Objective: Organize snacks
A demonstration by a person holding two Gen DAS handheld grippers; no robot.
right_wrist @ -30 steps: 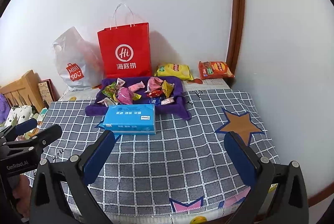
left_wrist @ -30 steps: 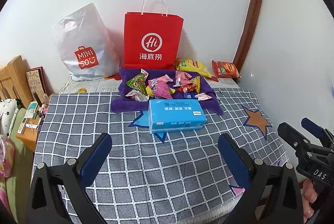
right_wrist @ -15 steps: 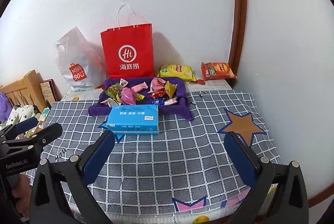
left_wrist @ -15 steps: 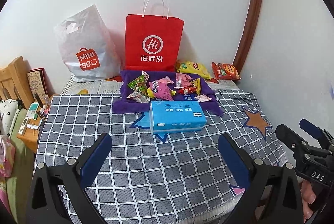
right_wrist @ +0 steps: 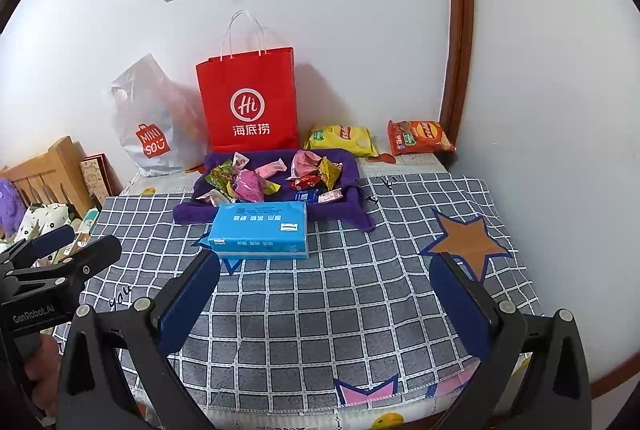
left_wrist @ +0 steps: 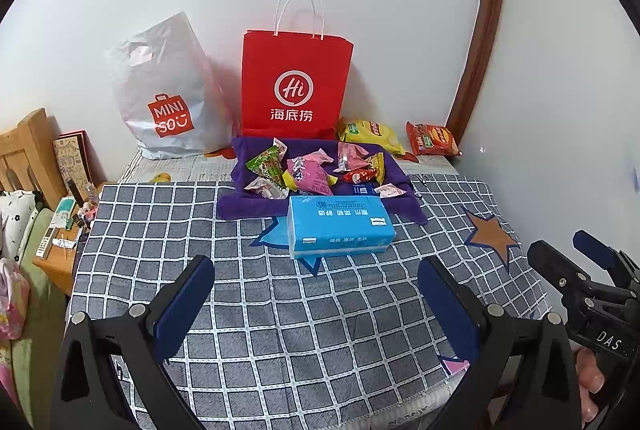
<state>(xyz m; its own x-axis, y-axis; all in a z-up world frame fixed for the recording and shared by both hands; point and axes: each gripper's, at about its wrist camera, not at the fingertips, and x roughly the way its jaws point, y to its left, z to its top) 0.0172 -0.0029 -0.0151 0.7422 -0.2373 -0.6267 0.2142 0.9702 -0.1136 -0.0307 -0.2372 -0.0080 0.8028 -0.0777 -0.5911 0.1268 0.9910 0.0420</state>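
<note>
Several small wrapped snacks (left_wrist: 308, 169) (right_wrist: 276, 175) lie heaped on a purple cloth (left_wrist: 240, 207) (right_wrist: 192, 211) at the back of the table. A yellow chip bag (left_wrist: 370, 135) (right_wrist: 342, 139) and an orange chip bag (left_wrist: 432, 143) (right_wrist: 420, 137) lie by the wall behind it. My left gripper (left_wrist: 316, 294) is open and empty, low over the checked tablecloth (left_wrist: 280, 310), well short of the snacks. My right gripper (right_wrist: 326, 290) is open and empty too, at about the same distance. Each gripper shows at the edge of the other's view.
A blue tissue pack (left_wrist: 340, 228) (right_wrist: 260, 230) lies in front of the purple cloth. A red paper bag (left_wrist: 294, 85) (right_wrist: 250, 101) and a grey plastic bag (left_wrist: 164, 97) stand against the wall. A wooden bed frame (left_wrist: 24, 153) and a cluttered side shelf (left_wrist: 64, 226) are at left.
Both cameras have shifted slightly, so the scene sits a little lower and further right in each view. Both grippers stay open and empty.
</note>
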